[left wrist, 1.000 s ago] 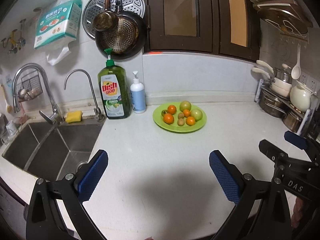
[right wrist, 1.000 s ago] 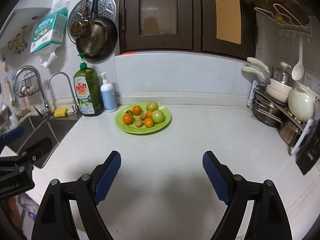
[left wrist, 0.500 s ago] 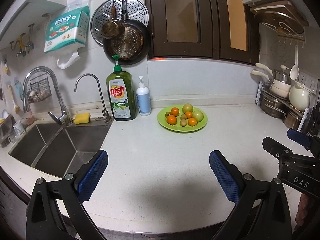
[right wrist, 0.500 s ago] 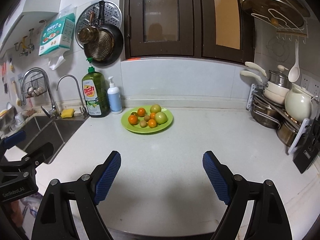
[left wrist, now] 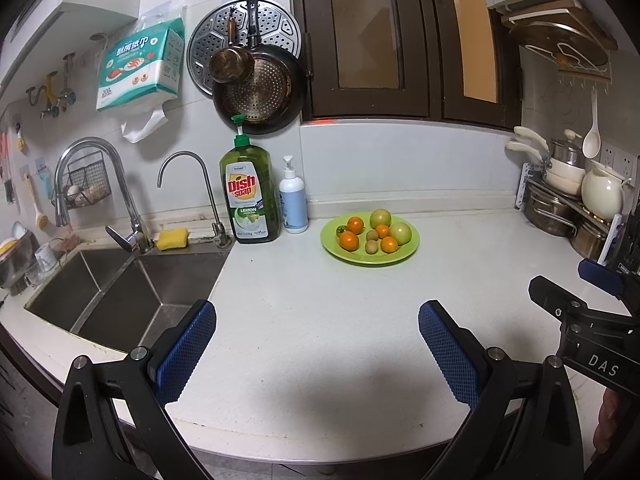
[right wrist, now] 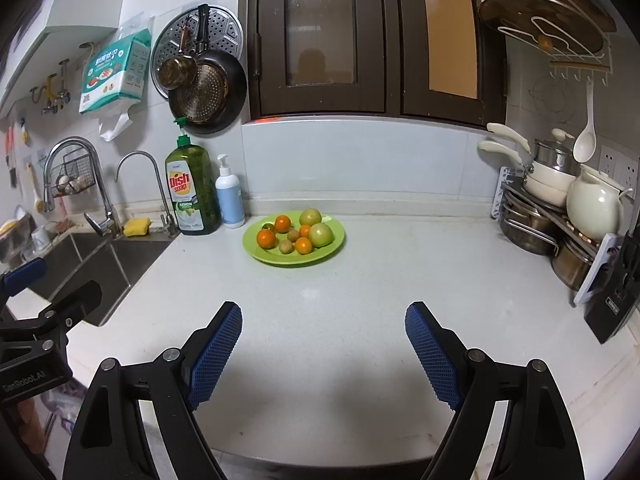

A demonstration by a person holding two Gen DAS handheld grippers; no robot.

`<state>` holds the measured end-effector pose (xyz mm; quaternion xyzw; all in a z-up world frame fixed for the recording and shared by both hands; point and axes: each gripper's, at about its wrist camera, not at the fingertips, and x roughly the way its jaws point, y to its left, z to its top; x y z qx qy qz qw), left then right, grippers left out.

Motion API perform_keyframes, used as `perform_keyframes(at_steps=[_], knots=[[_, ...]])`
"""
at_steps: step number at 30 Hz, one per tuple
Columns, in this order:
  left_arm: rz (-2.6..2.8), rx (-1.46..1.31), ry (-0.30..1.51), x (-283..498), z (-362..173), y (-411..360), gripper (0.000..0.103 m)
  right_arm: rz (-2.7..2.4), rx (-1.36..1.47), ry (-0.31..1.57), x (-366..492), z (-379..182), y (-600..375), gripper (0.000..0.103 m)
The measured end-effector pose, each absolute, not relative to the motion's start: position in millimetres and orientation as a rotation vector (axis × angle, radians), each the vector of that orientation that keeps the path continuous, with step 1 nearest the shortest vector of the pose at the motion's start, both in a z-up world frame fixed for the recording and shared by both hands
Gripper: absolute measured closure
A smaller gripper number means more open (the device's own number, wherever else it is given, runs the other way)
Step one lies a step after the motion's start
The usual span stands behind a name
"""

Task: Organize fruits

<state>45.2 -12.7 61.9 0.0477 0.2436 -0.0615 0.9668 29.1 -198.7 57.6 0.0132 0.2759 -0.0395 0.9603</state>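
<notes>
All the small orange, green and brown fruits [right wrist: 295, 235] are lying on the round lime-green plate [right wrist: 337, 242] near the white worktop's [right wrist: 360, 300] back edge, fitting either finished or pending sorting, while the left gripper [left wrist: 316, 344] and right gripper [right wrist: 323, 342] are hanging wide and empty near its front edge.

My left gripper [left wrist: 317, 344] and right gripper [right wrist: 323, 344] hang over the near edge of the counter [left wrist: 320, 320], well short of the fruit plate [left wrist: 370, 258] ahead. Left of the plate stand a lotion pump bottle [left wrist: 293, 208] and the dish soap bottle [left wrist: 250, 204], then the sink [left wrist: 120, 292]. A pot rack [right wrist: 560, 224] sits far right.
</notes>
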Motion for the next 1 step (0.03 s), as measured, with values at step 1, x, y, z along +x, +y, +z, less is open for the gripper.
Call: perform_keyframes(at_steps=[1], knots=[[-0.124,0.096,0.493,45.1,61.9,-12.6,0.0,-0.079,0.028,0.559,28.5,57.5,-198.9,0.019]])
